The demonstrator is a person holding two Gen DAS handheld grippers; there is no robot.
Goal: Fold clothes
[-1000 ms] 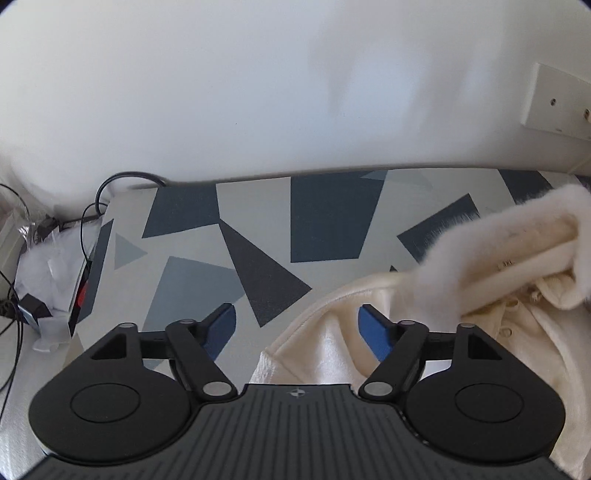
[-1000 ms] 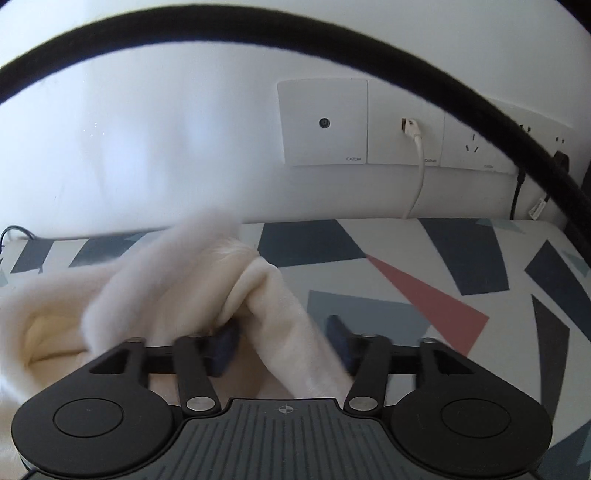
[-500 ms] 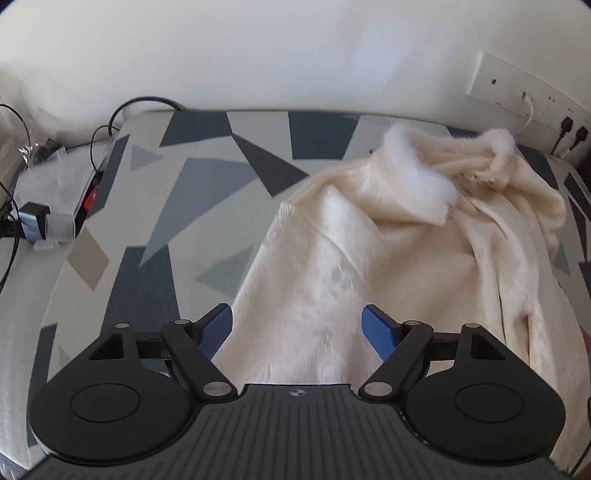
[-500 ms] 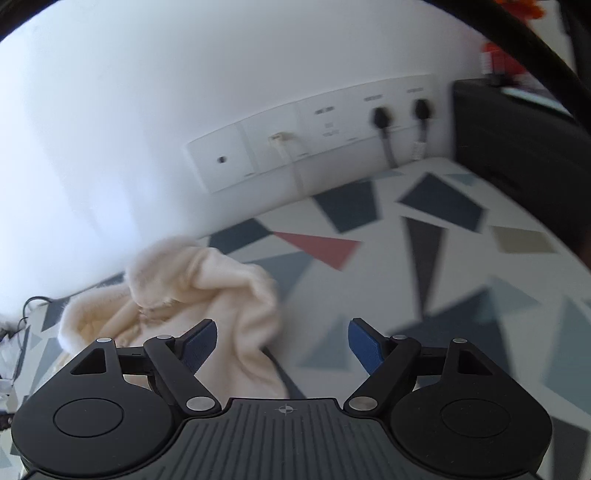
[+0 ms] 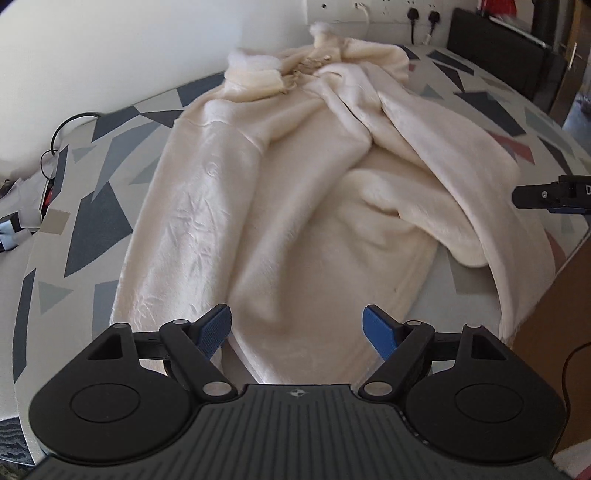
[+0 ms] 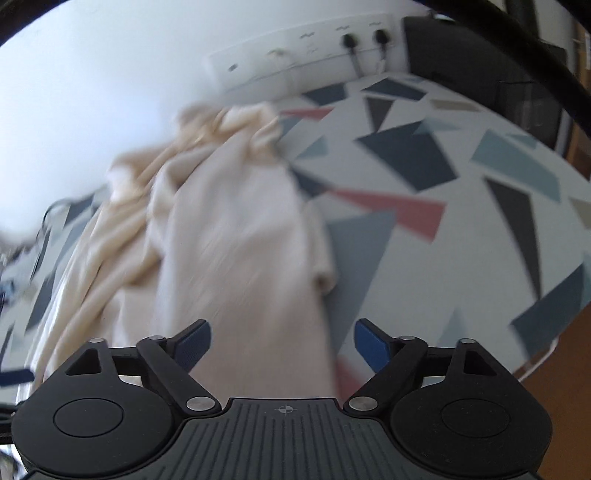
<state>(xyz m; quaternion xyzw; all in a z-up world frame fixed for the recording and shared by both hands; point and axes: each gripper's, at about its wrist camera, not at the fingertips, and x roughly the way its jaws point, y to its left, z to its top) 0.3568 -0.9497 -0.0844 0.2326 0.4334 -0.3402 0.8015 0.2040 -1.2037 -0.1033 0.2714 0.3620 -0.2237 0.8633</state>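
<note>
A cream fleece garment (image 5: 295, 177) lies spread lengthwise on the patterned table (image 5: 92, 206), its fluffy collar toward the wall and one side folded over in thick creases. My left gripper (image 5: 297, 328) hangs open above the garment's near hem, nothing between its blue pads. In the right wrist view the same garment (image 6: 221, 229) is blurred by motion. My right gripper (image 6: 282, 341) hovers over its near right edge; its jaws are opening and hold nothing. A dark part of the right gripper (image 5: 554, 194) shows at the right edge of the left wrist view.
Wall sockets with plugs (image 5: 421, 14) sit behind the table, and also appear as sockets (image 6: 362, 40) in the right wrist view. Cables and small clutter (image 5: 33, 192) lie off the table's left end. A dark box (image 5: 498, 55) stands at the back right. The table's right edge (image 6: 546, 350) drops to a wooden floor.
Both grippers have pulled back from the collar end toward the near hem. The right gripper let go of the fleece it held and has opened wider. The garment now lies stretched out.
</note>
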